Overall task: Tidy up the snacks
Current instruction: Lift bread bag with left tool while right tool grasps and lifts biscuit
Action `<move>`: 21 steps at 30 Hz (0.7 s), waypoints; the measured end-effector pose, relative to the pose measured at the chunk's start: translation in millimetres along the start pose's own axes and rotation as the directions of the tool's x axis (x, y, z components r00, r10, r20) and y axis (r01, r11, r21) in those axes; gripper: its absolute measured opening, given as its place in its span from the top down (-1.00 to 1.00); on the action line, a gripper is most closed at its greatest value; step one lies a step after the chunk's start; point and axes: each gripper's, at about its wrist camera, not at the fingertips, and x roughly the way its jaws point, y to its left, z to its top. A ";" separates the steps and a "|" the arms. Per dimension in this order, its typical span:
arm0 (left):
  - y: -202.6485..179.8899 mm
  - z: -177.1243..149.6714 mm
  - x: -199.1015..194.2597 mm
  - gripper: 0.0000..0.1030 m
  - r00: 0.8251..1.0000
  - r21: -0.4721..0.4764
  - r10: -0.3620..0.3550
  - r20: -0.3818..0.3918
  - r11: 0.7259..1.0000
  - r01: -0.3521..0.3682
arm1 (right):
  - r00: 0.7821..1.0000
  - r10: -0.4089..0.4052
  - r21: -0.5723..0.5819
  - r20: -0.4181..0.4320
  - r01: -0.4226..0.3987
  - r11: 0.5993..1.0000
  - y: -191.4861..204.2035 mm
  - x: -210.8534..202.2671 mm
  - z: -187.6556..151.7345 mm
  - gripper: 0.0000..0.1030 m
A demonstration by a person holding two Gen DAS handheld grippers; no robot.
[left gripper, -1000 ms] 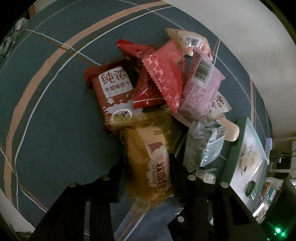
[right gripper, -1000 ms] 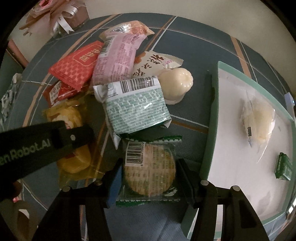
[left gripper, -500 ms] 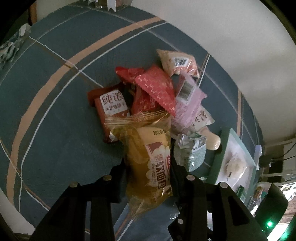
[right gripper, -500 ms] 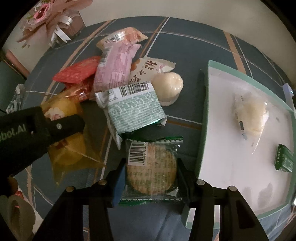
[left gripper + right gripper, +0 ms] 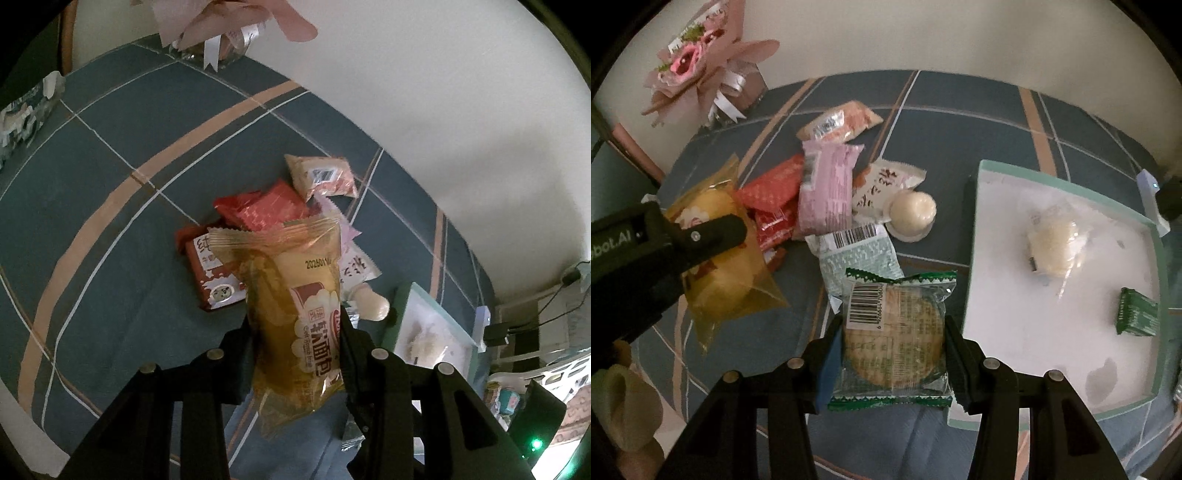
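My left gripper (image 5: 295,332) is shut on a yellow bread packet (image 5: 295,295) and holds it above the snack pile; it also shows in the right wrist view (image 5: 716,254). My right gripper (image 5: 892,343) is shut on a green-edged round cracker packet (image 5: 892,332), lifted above the cloth, left of the white tray (image 5: 1004,295). The pile on the table holds a pink packet (image 5: 827,192), red packets (image 5: 772,188), a mint green packet (image 5: 860,254), a brown biscuit packet (image 5: 210,273) and a cream pudding cup (image 5: 912,214).
The tray has a teal rim and holds a wrapped white bun (image 5: 1052,240) and a small green packet (image 5: 1137,314). A pink flower bouquet (image 5: 698,62) stands at the table's far left corner. The blue checked tablecloth (image 5: 92,184) covers the table; a white wall lies behind.
Both grippers have risen with their packets. The bread packet has come up off the pile and the cracker packet off the cloth; the pile looks smaller and farther.
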 end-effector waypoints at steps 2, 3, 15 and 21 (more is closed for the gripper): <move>-3.6 -0.4 0.8 0.23 1.000 0.006 -0.002 0.003 1.000 0.002 | 1.000 -0.005 0.005 0.006 0.005 1.000 0.5 -5.0 -1.8 -0.03; -4.3 -0.9 -0.1 0.23 1.000 0.010 -0.003 0.003 1.000 0.003 | 1.000 -0.006 0.009 0.004 0.006 1.000 -1.3 -3.2 -0.2 -0.03; -45.8 -17.3 1.5 0.23 0.998 0.135 -0.053 -0.046 0.989 0.059 | 0.998 -0.055 0.147 -0.008 0.056 0.988 -58.4 -18.2 -9.1 -0.03; -83.8 -39.8 14.8 0.23 0.991 0.243 -0.080 -0.108 0.964 0.105 | 0.992 -0.129 0.279 -0.018 0.129 0.952 -114.2 -27.1 -18.7 -0.03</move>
